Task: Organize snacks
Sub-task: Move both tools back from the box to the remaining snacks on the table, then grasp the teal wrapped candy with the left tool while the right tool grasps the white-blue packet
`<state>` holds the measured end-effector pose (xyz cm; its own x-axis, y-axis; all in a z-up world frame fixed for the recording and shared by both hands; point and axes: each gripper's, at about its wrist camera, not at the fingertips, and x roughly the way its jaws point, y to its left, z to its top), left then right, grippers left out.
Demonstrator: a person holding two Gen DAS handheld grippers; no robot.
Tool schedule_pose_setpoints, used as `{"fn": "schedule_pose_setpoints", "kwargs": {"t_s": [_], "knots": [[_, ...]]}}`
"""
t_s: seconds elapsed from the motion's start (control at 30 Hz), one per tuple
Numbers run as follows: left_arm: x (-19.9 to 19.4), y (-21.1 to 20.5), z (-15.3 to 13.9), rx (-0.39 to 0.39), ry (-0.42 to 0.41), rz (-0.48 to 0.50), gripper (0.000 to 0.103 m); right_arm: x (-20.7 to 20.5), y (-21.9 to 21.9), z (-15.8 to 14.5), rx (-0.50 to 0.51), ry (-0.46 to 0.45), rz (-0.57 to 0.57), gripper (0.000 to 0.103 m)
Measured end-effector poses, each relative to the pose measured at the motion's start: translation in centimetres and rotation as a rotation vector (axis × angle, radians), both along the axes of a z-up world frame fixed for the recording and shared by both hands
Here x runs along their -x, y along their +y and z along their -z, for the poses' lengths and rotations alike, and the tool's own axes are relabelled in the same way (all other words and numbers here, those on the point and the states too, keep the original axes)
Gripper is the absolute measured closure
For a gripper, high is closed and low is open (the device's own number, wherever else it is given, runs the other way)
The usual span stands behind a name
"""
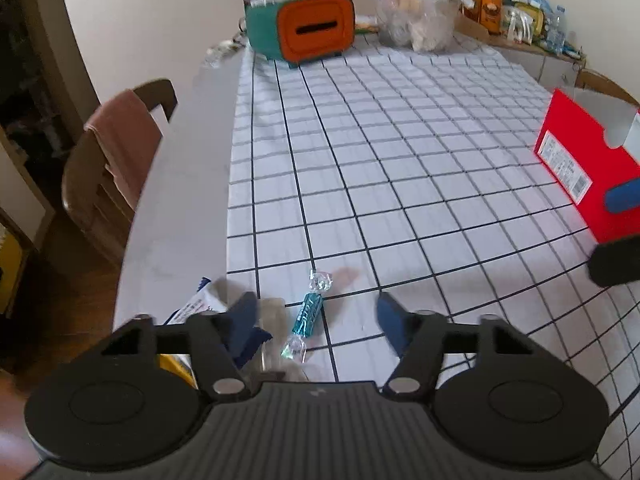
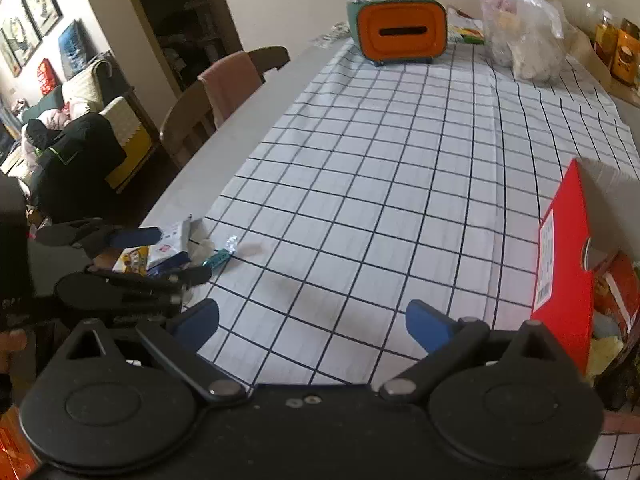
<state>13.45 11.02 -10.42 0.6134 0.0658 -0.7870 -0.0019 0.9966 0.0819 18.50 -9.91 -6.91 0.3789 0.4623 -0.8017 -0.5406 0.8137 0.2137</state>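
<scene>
At lower centre of the left wrist view, the left gripper [image 1: 316, 316] stands partly open, its pads clear of the teal candy [image 1: 307, 317] that lies between the blue fingers on the checked tablecloth [image 1: 420, 152]. Nothing is gripped. The candy's long axis runs from its lower-left twist, near the camera, to its upper-right twist (slightly oblique to the finger line). A white snack packet [image 1: 198, 304] lies just beside the left finger [image 1: 245, 314]. Likely faults: the left finger catches that packet; or the pads close on a clear twist end, and the sweet slips. The right gripper [image 2: 312, 324] is wide open and empty over bare cloth, left of the red box [image 2: 564, 276].
</scene>
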Motion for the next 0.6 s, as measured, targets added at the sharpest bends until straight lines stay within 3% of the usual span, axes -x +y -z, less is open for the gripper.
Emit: {"fn": "schedule_pose_setpoints", "kwargs": {"t_s": [0.17,0.4,0.6], "knots": [[-1.2,0.9,1.6,0.026,0.045,0.014,0.061,-0.4,-0.1,0.6,-0.013,0.020,0.025,0.004],[-1.5,0.7,2.6,0.015,0.069,0.057,0.070,-0.9,0.2,1.2,-0.006,0.033,0.032,0.008],[-1.6,0.6,3.1,-0.002,0.076,0.050,0.085,-1.2,0.8,1.3,0.003,0.029,0.019,0.010]]}}
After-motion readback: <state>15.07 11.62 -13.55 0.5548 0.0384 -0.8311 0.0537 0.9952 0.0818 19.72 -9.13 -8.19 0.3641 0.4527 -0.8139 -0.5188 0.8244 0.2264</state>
